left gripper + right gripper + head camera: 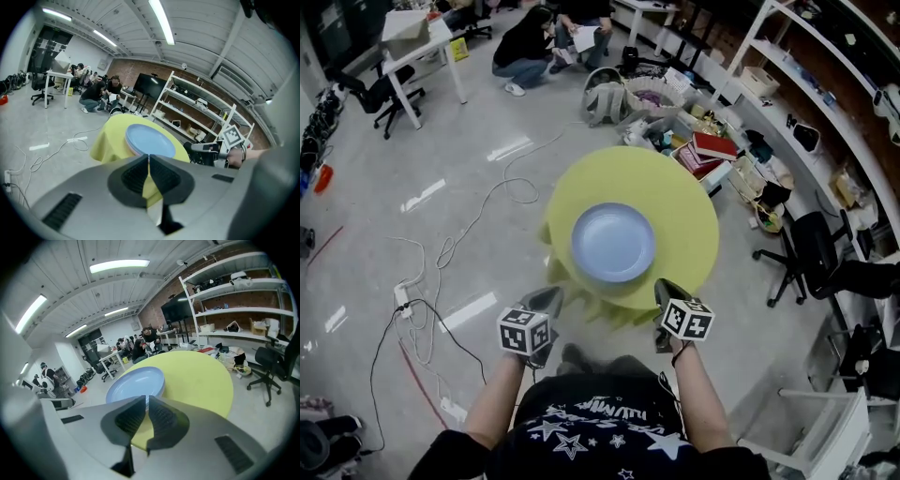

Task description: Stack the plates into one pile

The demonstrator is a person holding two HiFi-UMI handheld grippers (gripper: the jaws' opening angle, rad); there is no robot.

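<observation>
Our left tool (149,161) is clenched on nothing, and our right tool (146,405) is likewise clenched and empty. Both hang just off the near edge of the round tabletop (694,220), apart from the pale blue plates (613,242). The plates sit as one pile on the yellow cloth (558,274), toward our side of the tabletop, so we judge the stacking done or nearly so. The risks we see are ours to cause. The cloth drapes loose over the near edge right by both tools, and a jaw that snags it could drag the pile toward the drop. A rim nudged by a clenched tool could also slide the top plate off centre, since glazed plates slip easily on one another.
</observation>
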